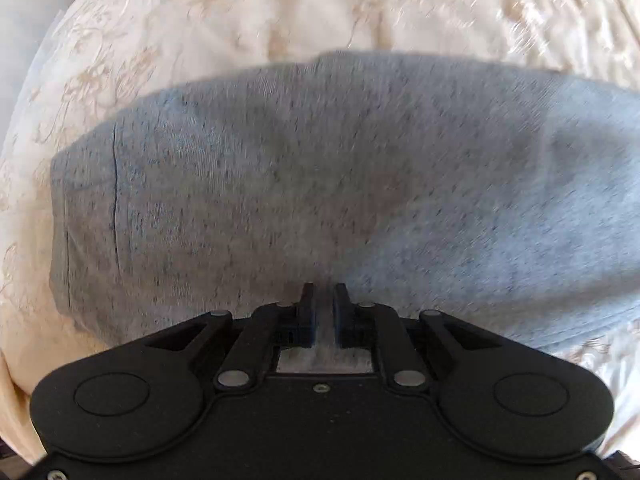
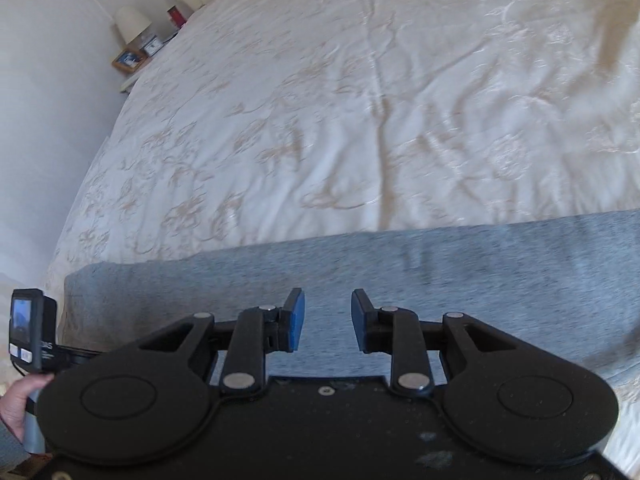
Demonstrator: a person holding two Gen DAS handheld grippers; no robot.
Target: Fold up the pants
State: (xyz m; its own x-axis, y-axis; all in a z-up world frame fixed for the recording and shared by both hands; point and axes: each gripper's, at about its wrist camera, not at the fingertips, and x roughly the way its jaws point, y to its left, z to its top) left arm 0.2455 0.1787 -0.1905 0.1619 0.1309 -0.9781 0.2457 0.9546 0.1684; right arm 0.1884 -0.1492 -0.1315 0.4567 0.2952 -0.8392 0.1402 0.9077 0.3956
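Grey pants (image 1: 320, 184) lie flat across a cream embroidered bedspread (image 1: 240, 20). In the left wrist view my left gripper (image 1: 323, 292) is shut on a pinch of the pants' near edge, with grey cloth between its fingers. In the right wrist view the pants (image 2: 440, 264) stretch from left to right below my right gripper (image 2: 328, 312), which is open with its blue pads apart, just above the cloth and holding nothing. The left end of the pants (image 2: 92, 292) shows a hem.
The bedspread (image 2: 360, 100) fills the far side of the bed. A bedside table (image 2: 132, 60) with a lamp, picture frame and clock stands at the far left by the white wall. My left hand and its gripper's camera (image 2: 28, 328) show at lower left.
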